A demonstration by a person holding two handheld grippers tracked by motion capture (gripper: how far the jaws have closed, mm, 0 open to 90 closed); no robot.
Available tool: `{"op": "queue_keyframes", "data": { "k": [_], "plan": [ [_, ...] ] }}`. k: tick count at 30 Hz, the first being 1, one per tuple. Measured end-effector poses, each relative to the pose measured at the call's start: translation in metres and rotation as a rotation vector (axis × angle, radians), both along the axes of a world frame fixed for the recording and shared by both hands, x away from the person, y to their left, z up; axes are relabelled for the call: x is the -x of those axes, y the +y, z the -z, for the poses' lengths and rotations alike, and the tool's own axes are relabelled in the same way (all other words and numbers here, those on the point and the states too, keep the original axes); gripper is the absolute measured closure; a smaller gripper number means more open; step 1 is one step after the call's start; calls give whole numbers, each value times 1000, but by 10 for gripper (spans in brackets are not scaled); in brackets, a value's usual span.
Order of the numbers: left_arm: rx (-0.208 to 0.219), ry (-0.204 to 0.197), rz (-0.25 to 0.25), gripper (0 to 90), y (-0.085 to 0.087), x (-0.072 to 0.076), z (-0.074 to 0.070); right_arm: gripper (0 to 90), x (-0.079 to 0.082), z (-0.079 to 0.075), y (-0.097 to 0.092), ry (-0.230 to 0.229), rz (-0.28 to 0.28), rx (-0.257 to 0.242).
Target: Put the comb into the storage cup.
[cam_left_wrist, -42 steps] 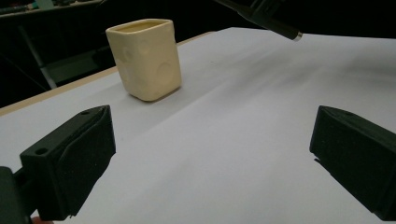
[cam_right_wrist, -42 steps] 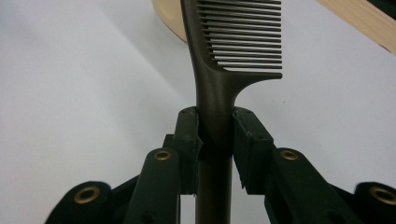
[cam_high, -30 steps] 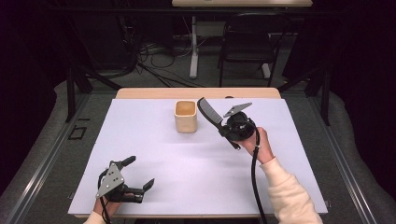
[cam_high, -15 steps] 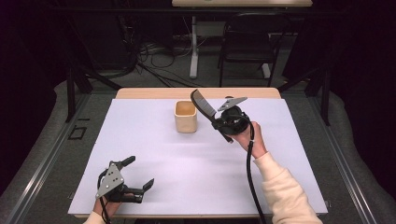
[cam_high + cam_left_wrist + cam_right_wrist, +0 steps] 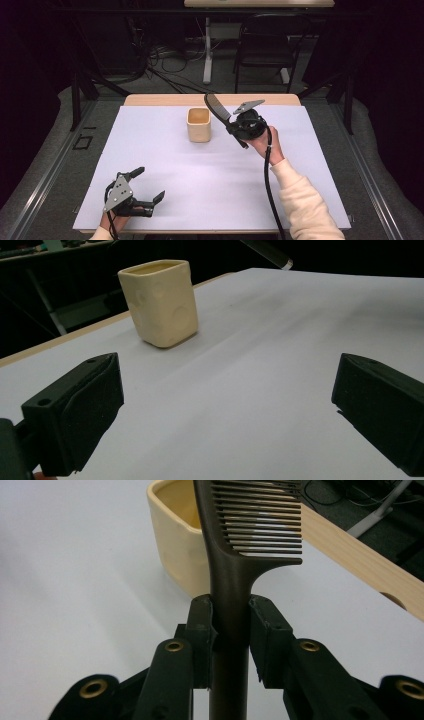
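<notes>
— What do the right tongs point(image 5: 231, 630) have between them?

— A dark brown comb point(image 5: 240, 545), clamped by its handle. The two black jaws press against the handle from either side, and the handle runs down past them to the bottom edge.

— And the teeth?

— They stick out to the right of the spine, up at the top of the frame.

— Anything behind it?

— A cream-coloured cup point(image 5: 175, 535) with rounded corners, open at the top, stands on the white table point(image 5: 65, 580). The comb's head sits in front of the cup's rim. At the right, the wooden edge of the table point(image 5: 360, 560) runs diagonally, with dark floor and cables beyond.
</notes>
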State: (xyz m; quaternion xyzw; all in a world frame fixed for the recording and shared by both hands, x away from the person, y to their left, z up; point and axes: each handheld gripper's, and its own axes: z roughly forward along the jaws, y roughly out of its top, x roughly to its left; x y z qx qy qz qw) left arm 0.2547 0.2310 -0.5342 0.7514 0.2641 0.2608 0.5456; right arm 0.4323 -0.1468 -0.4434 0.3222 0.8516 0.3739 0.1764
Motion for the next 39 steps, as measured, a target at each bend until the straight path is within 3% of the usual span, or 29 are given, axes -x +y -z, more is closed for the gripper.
{"op": "queue_keyframes", "data": {
  "k": [14,39],
  "plan": [
    [-3,-4,0,2,0,0,0,727,-12,-1,7,-13,1,-51],
    [-2,-6,-4,2,0,0,0,728,-25,-11,21,-69,-25,-68]
  ]
}}
